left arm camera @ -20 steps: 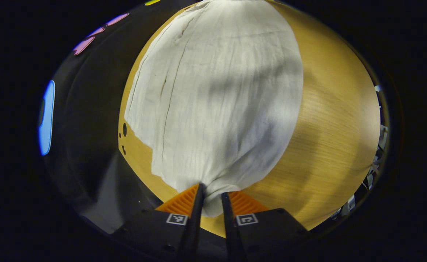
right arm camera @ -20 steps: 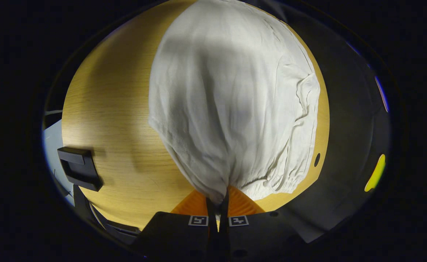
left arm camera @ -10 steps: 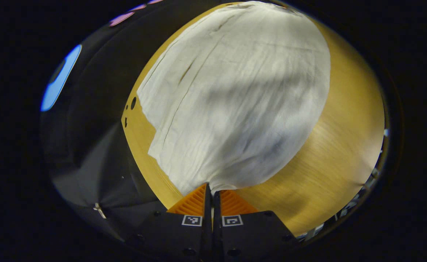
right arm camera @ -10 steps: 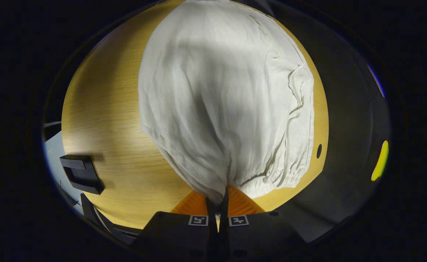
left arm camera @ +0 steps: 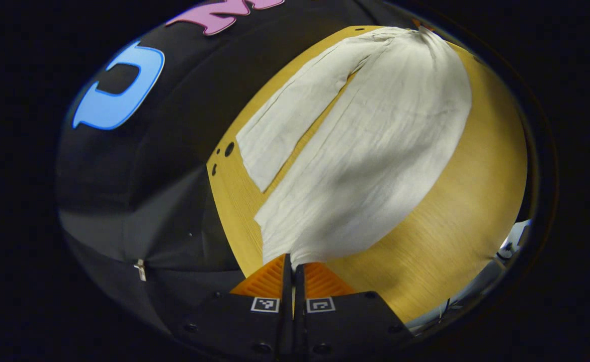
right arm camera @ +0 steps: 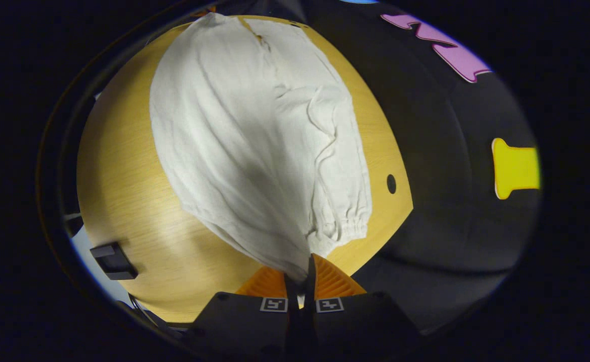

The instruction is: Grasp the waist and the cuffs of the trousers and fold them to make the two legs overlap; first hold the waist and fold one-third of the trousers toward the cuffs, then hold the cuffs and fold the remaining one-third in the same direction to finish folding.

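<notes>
the white trousers [left arm camera: 370, 151] lie spread on the wooden table [left arm camera: 455, 226], reaching away from both grippers. in the left gripper view the left gripper [left arm camera: 293, 264] has its fingers pressed together on the cuff edge of the nearer leg, and the other leg lies beyond it to the left, a strip of bare wood between them. in the right gripper view the right gripper [right arm camera: 302, 274] is clamped tight on the waist end of the trousers [right arm camera: 244, 146], the gathered waistband [right arm camera: 347, 226] just ahead to its right. a small black block [right arm camera: 113, 260] sits at the table [right arm camera: 123, 201] edge, well to its left.
</notes>
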Demonstrator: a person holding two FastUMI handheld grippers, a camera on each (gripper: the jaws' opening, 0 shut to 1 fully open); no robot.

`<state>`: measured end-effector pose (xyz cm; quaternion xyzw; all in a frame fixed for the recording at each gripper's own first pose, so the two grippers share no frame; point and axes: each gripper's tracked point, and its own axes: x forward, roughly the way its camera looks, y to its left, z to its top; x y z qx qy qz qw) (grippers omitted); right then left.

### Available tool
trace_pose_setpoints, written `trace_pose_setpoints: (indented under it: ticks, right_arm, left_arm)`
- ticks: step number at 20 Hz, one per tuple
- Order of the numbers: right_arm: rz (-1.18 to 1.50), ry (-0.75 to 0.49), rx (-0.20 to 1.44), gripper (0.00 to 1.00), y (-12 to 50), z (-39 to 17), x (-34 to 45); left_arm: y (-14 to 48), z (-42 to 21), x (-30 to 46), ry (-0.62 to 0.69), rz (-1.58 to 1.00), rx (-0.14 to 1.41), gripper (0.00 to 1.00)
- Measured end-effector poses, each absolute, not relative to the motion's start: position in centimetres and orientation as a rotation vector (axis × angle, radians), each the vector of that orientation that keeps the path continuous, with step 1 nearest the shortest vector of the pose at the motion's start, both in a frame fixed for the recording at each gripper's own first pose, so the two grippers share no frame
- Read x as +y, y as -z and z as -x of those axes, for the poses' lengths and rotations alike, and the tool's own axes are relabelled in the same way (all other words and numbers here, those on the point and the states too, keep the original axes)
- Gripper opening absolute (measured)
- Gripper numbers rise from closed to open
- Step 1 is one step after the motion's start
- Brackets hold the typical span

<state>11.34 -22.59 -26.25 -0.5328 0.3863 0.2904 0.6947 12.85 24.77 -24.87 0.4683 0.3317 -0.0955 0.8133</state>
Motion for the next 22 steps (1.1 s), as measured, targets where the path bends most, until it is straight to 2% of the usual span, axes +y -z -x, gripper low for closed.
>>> trace_pose_setpoints:
  ticks: [6, 11, 17, 22]
  right_arm:
    - [0.967, -0.523, 0.825, 0.05, 22.4, -15.3, -21.0]
    - [0.706, -0.381, 0.823, 0.05, 20.2, -20.1, -20.6]
    - [0.438, -0.249, 0.858, 0.06, 17.3, -24.9, -18.5]
    - [0.224, -0.139, 0.915, 0.06, 17.9, -28.7, -15.6]
  left_arm:
    - [17.7, -19.5, 23.1, 0.089, -0.947, 0.527, 0.05]
    - [14.4, -25.7, 21.7, 0.041, -0.821, 0.444, 0.05]
    - [14.6, -35.2, 21.0, -0.005, -0.535, 0.418, 0.05]
    - [17.5, -41.1, 22.0, -0.120, -0.335, 0.446, 0.05]
